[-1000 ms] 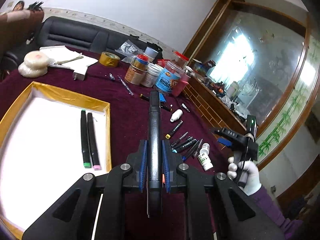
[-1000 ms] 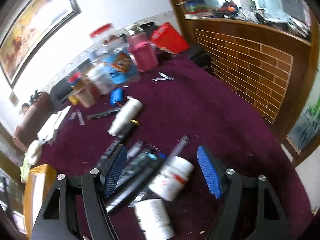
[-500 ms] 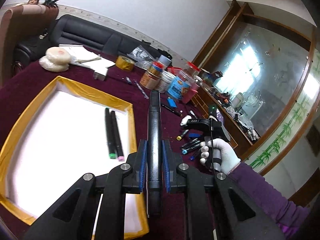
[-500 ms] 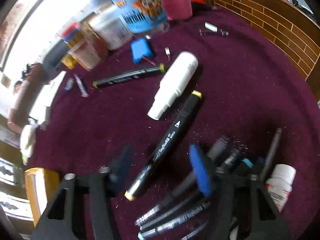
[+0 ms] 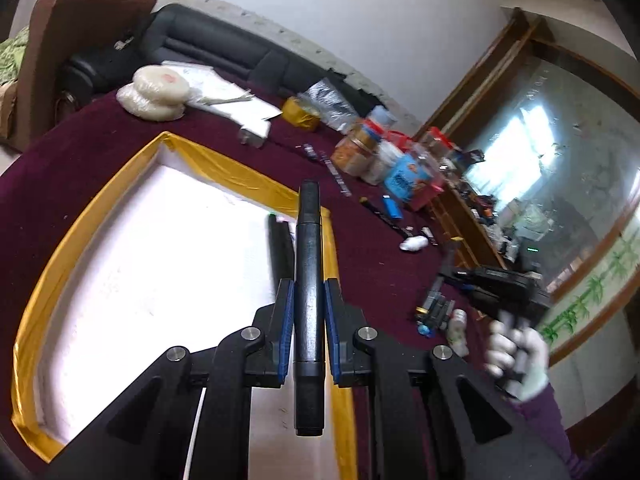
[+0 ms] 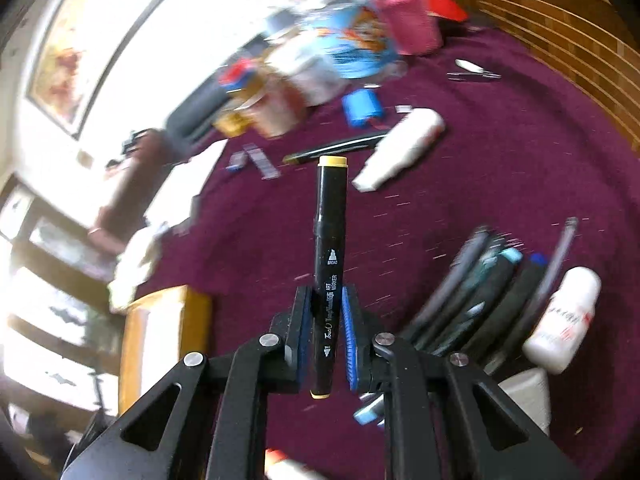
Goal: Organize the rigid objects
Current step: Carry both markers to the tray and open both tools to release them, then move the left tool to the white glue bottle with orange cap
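Left wrist view: the left gripper (image 5: 308,322) clamps a black marker (image 5: 308,280) over the tray (image 5: 240,178) at twelve o'clock; the right gripper (image 6: 328,330), jaws just closing, grips a yellow-capped marker (image 6: 330,264); next, I judge, comes laying both beside the markers already inside.

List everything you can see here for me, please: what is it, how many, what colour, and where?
Tray: one, white with yellow rim, on the table, left.
Markers in tray: two, black, side by side near its right rim.
Table cloth: one, maroon, covering the table.
Pen pile: several, dark, on the cloth, right.
White bottle: one, lying mid-table.
Pill bottle: one, white, beside the pile.
Blue battery pack: one, near the jars.
Jars: several, mixed colours, far edge.
Tape roll: one, yellow, far side.
Sofa: one, black, behind.
Left tool: shut on a black marker.
Right tool: just closed on a yellow-capped marker.
Gloved hand: one, white.
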A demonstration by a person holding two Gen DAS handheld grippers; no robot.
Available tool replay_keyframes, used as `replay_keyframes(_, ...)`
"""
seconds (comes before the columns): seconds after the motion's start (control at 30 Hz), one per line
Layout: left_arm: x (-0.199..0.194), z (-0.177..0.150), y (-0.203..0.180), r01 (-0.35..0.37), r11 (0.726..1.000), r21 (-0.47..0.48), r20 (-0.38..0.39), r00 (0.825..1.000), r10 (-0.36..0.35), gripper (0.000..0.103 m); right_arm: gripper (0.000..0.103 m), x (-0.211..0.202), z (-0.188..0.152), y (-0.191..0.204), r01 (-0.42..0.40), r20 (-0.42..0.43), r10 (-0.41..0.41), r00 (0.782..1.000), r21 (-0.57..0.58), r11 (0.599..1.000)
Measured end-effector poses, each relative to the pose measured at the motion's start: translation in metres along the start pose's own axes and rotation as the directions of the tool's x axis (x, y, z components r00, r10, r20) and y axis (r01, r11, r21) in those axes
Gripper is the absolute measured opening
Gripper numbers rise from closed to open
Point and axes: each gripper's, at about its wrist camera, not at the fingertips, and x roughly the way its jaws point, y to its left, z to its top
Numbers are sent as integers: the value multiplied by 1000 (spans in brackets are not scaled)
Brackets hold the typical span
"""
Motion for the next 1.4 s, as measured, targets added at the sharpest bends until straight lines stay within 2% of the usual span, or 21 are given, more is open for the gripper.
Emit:
replay_keyframes(0.17,20,15,20,-59,998,-24,-45,997,58,12,14,-5,-19,57,-155,-47,151,987,-103,983)
replay_keyframes(0.33,42,29,32,-115,993,-10,-89,990,113,12,14,17,-43,114,-293,-176,267,947,-144,945)
replay_keyframes(0.57,83,45,53,-187,982,-10,-131,974,185,12,14,93,-84,181,-296,-349,215,912,-198,934)
replay_keyframes(0.77,106,43,70,-188,981,-55,-176,969,176,12,14,152,-96,199,-221,-407,119,905,-212,952)
replay_keyframes(0.9,107,42,73,-176,981,-81,-181,971,159,14,14,162,-89,203,-181,-388,76,918,-242,953)
replay_keyframes(0.97,104,43,71,-172,982,-79,-164,974,157,19,14,162,-85,199,-170,-378,71,923,-235,957)
replay_keyframes(1.03,99,44,68,-174,982,-75,-143,976,162,32,14,155,-81,194,-168,-362,73,929,-237,957)
replay_keyframes(1.13,87,44,64,-176,980,-93,-112,980,166,34,14,138,-77,186,-173,-313,89,945,-249,953)
replay_keyframes(1.2,77,43,61,-164,980,-109,-90,984,155,35,15,116,-77,178,-165,-260,91,961,-281,945)
replay_keyframes(1.27,62,41,50,-159,982,-105,-54,987,154,45,16,95,-78,170,-144,-194,85,977,-320,936)
replay_keyframes(1.3,55,40,44,-158,983,-97,-36,987,155,54,18,85,-78,165,-129,-154,81,985,-338,932)
replay_keyframes(1.33,49,38,37,-157,983,-90,-20,988,156,60,19,71,-79,157,-110,-112,75,991,-353,929)
replay_keyframes(1.4,36,33,20,-160,984,-77,15,987,161,61,22,48,-81,144,-77,-36,69,997,-362,929)
